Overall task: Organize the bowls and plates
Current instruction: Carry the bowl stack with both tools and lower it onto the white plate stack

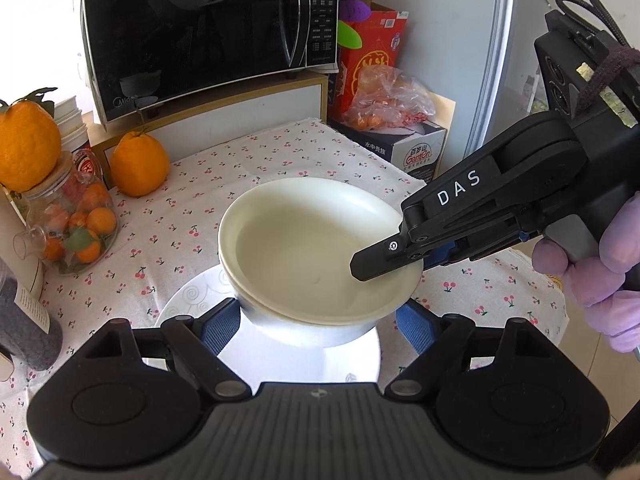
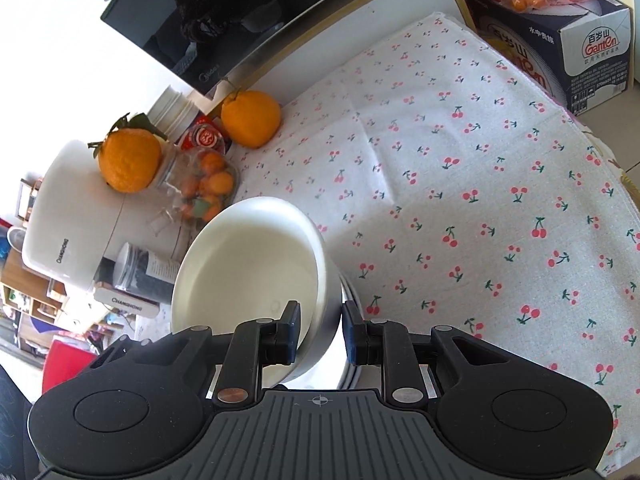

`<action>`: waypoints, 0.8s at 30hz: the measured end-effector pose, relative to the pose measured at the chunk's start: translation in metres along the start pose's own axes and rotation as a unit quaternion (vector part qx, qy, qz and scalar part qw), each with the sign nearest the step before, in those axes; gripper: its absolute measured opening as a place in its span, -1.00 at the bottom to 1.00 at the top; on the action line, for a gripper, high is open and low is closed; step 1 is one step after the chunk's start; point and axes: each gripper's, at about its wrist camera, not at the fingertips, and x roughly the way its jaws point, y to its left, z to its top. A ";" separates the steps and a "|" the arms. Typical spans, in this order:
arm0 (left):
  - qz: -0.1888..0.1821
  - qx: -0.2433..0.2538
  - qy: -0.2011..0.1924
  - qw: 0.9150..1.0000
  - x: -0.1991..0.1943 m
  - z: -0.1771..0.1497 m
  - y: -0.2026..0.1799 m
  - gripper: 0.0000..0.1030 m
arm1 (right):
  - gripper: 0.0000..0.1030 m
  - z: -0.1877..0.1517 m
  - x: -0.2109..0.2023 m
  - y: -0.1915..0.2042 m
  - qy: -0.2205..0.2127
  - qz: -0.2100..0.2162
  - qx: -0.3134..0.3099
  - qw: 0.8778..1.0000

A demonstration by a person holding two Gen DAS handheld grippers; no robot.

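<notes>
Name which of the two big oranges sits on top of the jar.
The leafy orange at far left, perched on the jar lid. The other orange rests on the tablecloth before the microwave.

Black Midea microwave (image 1: 200, 36) at back on a wooden shelf unit (image 1: 240, 108). Tabletop w/ cherry-print cloth (image 2: 460, 184). One orange (image 1: 139, 164) on the cloth in front of the shelf; another orange (image 1: 26, 146) sits atop a glass jar (image 1: 76, 224) full of small oranges. White Changhong appliance (image 2: 76, 216) left of the jar. Ganten water box (image 2: 576, 52) far right, plastic bag of oranges (image 1: 390, 98) on top, red box (image 1: 370, 56) behind.
</notes>
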 end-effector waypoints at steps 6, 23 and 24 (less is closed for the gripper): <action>0.006 -0.020 0.014 1.000 -0.005 -0.013 0.018 0.62 | -0.58 -0.010 0.020 0.020 0.020 -0.007 -0.018 1.000; 0.004 -0.034 0.047 0.998 0.003 -0.029 0.037 0.58 | -0.58 -0.022 0.048 0.043 0.041 -0.047 -0.050 0.997; 0.003 -0.033 0.049 0.998 0.003 -0.030 0.038 0.58 | -0.58 -0.022 0.049 0.042 0.043 -0.047 -0.051 0.997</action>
